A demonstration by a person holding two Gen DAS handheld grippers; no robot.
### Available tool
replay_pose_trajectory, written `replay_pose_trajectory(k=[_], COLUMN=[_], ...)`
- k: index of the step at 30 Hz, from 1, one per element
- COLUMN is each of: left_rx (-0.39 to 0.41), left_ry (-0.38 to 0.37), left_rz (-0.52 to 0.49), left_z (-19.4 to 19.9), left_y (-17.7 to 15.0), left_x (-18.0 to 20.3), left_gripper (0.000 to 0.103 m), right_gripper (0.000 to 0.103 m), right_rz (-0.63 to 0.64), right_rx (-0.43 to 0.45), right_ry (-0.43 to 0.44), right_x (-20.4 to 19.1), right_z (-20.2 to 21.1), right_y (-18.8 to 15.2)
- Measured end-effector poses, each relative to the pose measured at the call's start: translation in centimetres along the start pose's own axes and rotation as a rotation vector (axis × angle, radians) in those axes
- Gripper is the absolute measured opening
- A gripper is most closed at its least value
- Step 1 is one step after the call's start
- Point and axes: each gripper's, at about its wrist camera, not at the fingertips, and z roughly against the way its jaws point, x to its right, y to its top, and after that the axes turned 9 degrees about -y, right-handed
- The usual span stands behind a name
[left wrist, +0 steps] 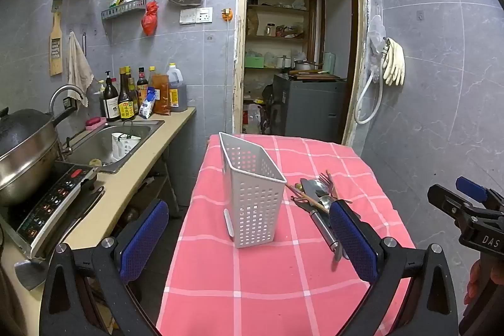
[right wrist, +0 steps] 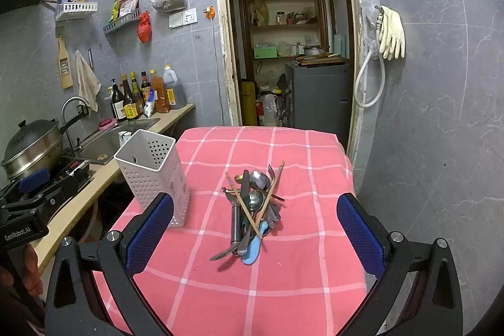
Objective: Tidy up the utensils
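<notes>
**Utensil pile untouched; both grippers spread, nothing held**

Left to right across the tabletop, under its pink checked cloth:

- Left gripper: jaws spread wide, empty, hovering short of the white perforated caddy. The caddy stands upright on the left half of the cloth, apparently empty. Judged light, thin plastic, so likely to slide or tip if a utensil is pushed against its wall. Steady it by the rim or a side wall if needed.
- Utensil pile: lies just right of the caddy, near the cloth's middle, apart from it. It is a tangled heap of two wooden chopsticks crossed on top, metal spoons, a fork, a steel-handled tool and a blue-handled piece at the near end.
- Right gripper: jaws spread, empty, lined up on the pile from the near side.

Handling estimate: all items are stiff. The metal ones are smooth and may slip or pivot in the pads; the chopsticks are light, thin and prone to rolling. Take the top pieces first, pinching across the shaft near mid-length. Lifting a buried handle would likely drag its neighbours.
</notes>
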Motion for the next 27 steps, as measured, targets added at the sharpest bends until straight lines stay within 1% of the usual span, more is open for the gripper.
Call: replay_pose_trajectory(k=[27], left_rx=[0.0], left_ry=[-0.001], left_rz=[0.001], left_z=[-0.01], left_y=[0.0], left_x=[-0.01], left_gripper=[0.103], right_gripper=[0.102], right_rz=[-0.003], right_rx=[-0.003], right_ry=[0.002], right_x=[0.0], right_z=[-0.27], right_y=[0.02])
